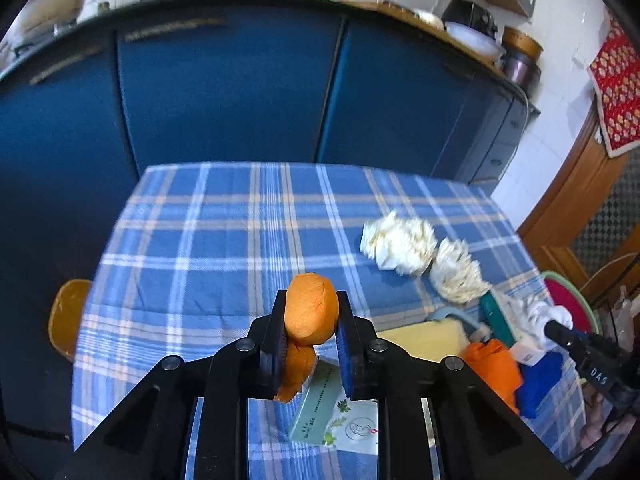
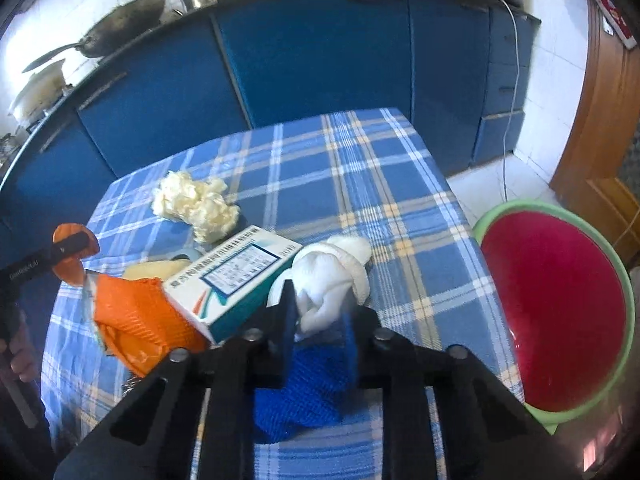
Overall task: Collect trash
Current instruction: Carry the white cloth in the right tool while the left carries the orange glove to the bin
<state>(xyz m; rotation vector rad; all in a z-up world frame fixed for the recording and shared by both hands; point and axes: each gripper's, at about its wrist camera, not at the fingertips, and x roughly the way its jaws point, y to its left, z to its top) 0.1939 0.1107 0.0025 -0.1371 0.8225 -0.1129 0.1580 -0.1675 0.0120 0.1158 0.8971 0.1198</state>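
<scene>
Between the pads of the left gripper, an orange peel is being pinched and carried clear of the checked tablecloth, presumably so it can go to the red basin sitting off to the right gripper's right. The peel is looking curled, bright and matte. The right gripper is closing on a crumpled white tissue rising just ahead of its jaws, with a carton lying to their left.
</scene>
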